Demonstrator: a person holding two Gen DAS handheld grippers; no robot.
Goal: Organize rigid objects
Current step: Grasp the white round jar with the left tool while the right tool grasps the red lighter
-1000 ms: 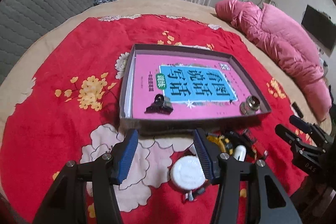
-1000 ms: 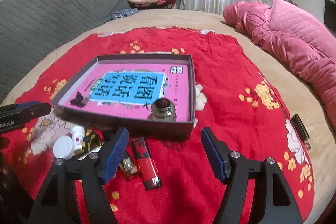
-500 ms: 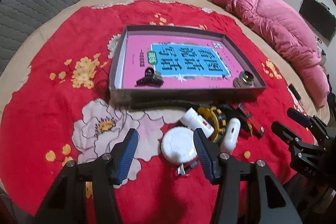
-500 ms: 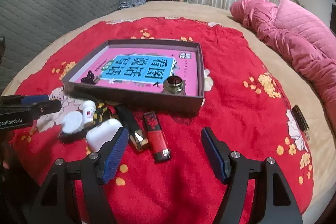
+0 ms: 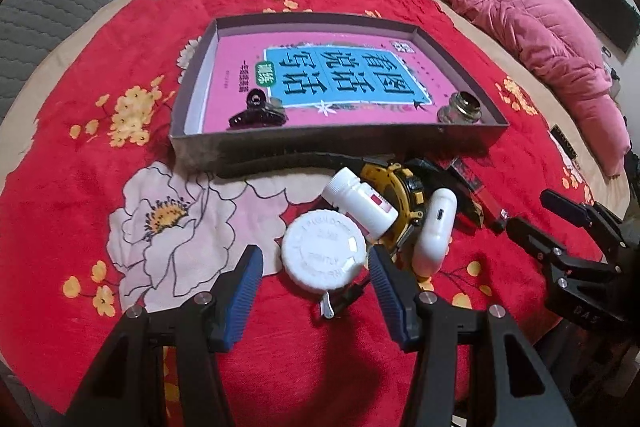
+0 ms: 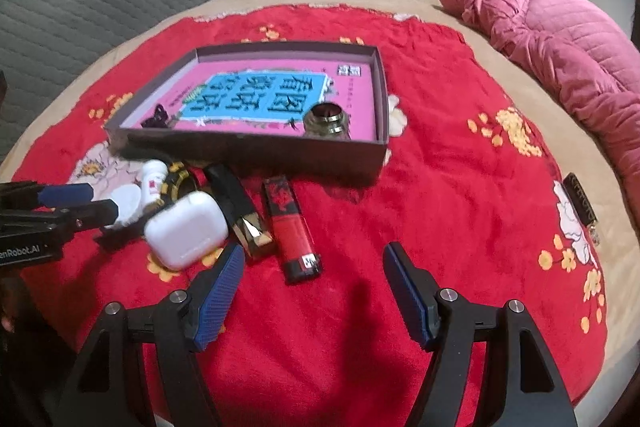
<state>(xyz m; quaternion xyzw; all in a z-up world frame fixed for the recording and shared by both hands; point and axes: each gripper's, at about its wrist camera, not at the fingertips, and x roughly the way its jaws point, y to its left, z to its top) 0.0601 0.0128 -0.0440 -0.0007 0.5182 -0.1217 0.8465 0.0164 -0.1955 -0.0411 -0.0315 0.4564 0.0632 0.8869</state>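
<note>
A red plush blanket with flower prints point(image 5: 120, 67) covers a tan bed beside a grey quilted sofa point(image 6: 100, 7), white curtains behind and a pink quilted duvet point(image 5: 520, 19) at the right edge. A shallow dark cardboard box lid point(image 5: 320, 143) lies lengthwise across the blanket. Just in front of its near wall sits a clutter of things: a round white plastic cap point(image 5: 324, 251) lying flat, and a red lighter point(image 6: 292, 227) whose long axis runs from the box toward the right gripper, its metal end probably nearest. The left gripper point(image 5: 316, 291) stands spread, fingers flanking the cap without touching. The right gripper point(image 6: 314, 291) is spread over bare blanket.
</note>
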